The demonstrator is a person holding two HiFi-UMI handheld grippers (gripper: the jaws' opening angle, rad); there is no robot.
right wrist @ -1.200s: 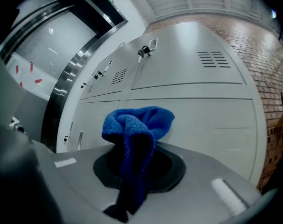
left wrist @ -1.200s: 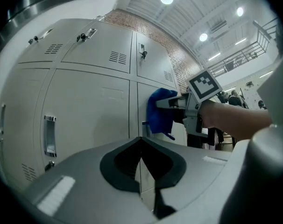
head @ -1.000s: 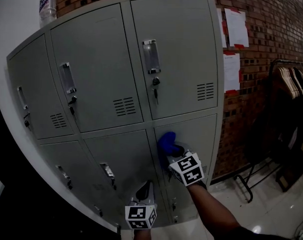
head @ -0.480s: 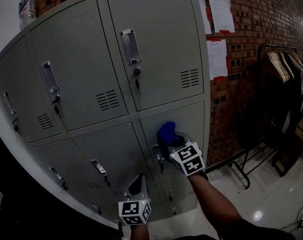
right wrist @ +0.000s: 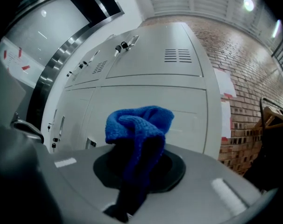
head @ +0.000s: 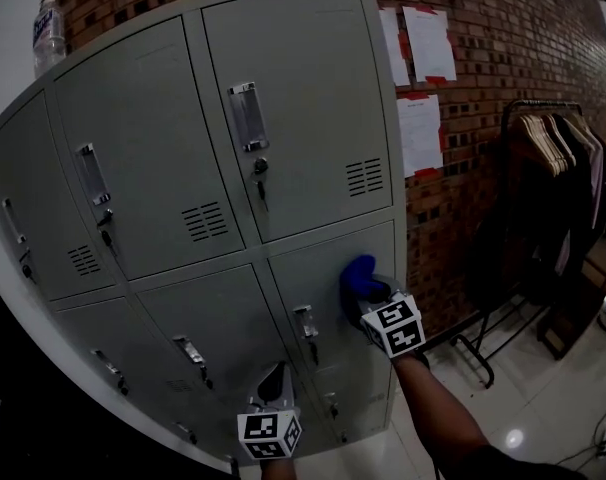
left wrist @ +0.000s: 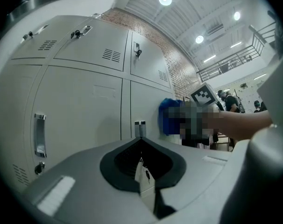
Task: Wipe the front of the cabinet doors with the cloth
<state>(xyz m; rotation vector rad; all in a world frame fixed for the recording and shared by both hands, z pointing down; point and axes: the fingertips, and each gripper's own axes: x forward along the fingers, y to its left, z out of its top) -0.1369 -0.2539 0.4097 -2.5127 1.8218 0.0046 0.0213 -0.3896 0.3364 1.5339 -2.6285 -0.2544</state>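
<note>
In the head view, the person's right forearm [head: 433,418] is reaching up and forward from the bottom edge. The right hand-held gripper [head: 369,292] is pressing the blue cloth [head: 357,274] against the lower right door [head: 328,253] of the grey cabinet [head: 283,118]. The left hand-held gripper [head: 275,382] is hanging low, pointing at the bottom doors without touching them. Half a second ago the cloth was sitting just above that door's handle [head: 305,322]. It is now lying further right, nearer the middle of the door.

In the left gripper view, the left hand-held gripper [left wrist: 142,164] is staying clenched with nothing between its jaws. The cloth [left wrist: 167,116] is showing beyond it, touching the door, with the right forearm [left wrist: 246,125] stretching in from the right.

In the right gripper view, the right hand-held gripper [right wrist: 134,169] is grasping the cloth [right wrist: 139,125]. The bunched cloth is rising out of the jaws in front of the door [right wrist: 188,106].
</note>
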